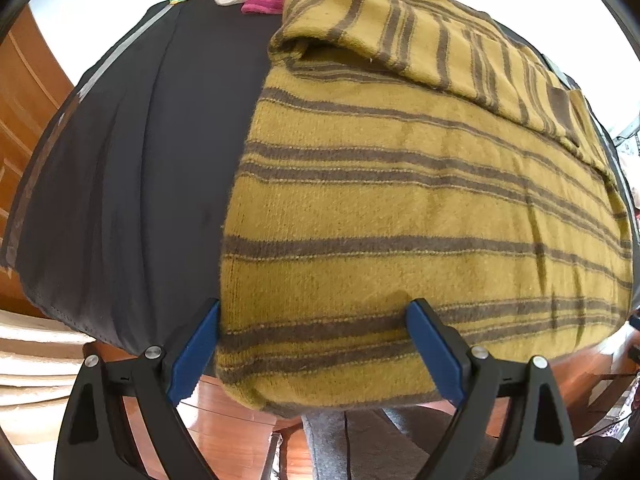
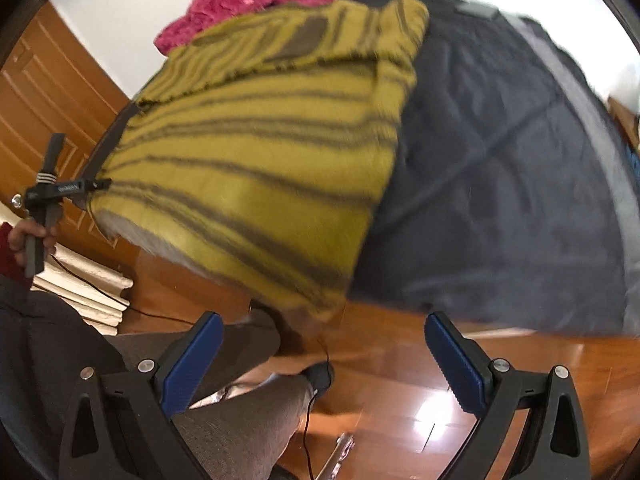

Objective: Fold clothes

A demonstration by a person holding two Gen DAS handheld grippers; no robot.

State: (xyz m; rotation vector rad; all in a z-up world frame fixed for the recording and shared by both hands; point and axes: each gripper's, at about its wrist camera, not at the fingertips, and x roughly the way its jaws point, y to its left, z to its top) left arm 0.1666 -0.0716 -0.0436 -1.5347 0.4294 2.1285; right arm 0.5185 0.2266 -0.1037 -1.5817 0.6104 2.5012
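Now my left gripper [image 1: 312, 344] straddles the striped sweater's [image 1: 400, 208] hem (jaws spread), right gripper [image 2: 324, 360] hanging clear, spread too, ready to fold.

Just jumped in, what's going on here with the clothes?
A person is folding a mustard striped sweater lying on a dark cloth-covered table. One sleeve is already folded across it. The left gripper is open, straddling the sweater's near hem. The right gripper is open and clear of it. A pink garment lies behind.
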